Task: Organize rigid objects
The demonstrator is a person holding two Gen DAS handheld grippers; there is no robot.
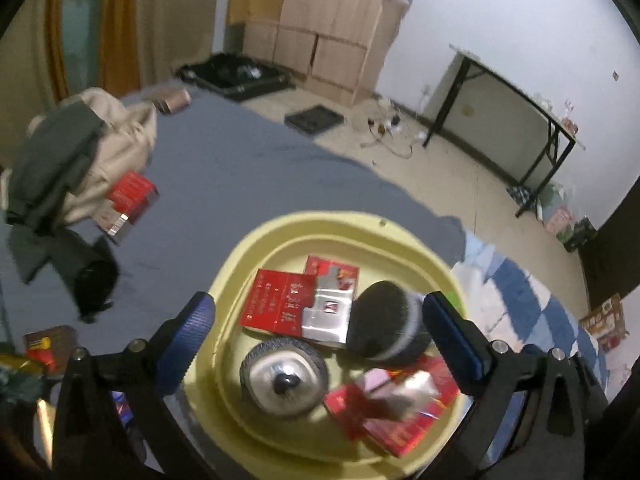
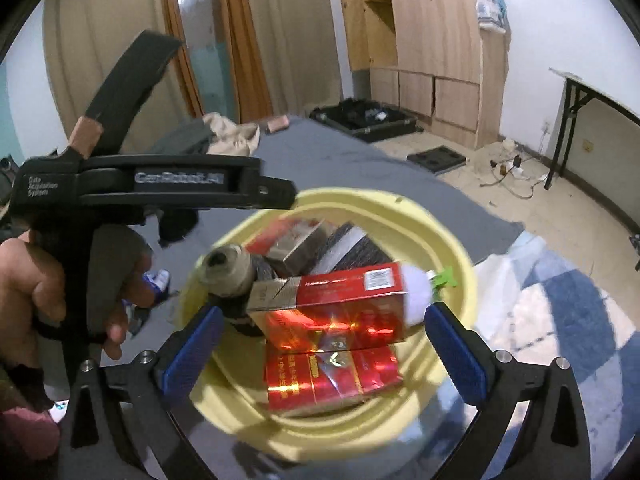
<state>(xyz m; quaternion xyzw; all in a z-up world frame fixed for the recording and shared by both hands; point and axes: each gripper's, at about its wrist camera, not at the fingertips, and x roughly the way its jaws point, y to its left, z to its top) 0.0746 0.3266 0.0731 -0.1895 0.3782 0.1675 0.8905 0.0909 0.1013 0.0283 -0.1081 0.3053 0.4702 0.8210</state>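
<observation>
Red cartons [image 1: 294,304] printed with gold Chinese characters, too blurred to read, lie in the yellow basin [image 1: 256,240] on the grey bedsheet [image 1: 224,176], beside a round wire brush wheel [image 1: 285,376] and a dark striped roll [image 1: 386,326]. Another red box [image 1: 130,200] sits well apart on the sheet, against a beige jacket [image 1: 120,136]. The left gripper [image 1: 320,340] hovers over the basin with its blue-padded jaws spread and nothing between them. In the right wrist view the right gripper [image 2: 324,344] is likewise spread wide above a red carton [image 2: 344,308] bearing a white barcode label. The left tool's body reads "GenRobot.AI" and "Data Acquisition System" [image 2: 42,186].
</observation>
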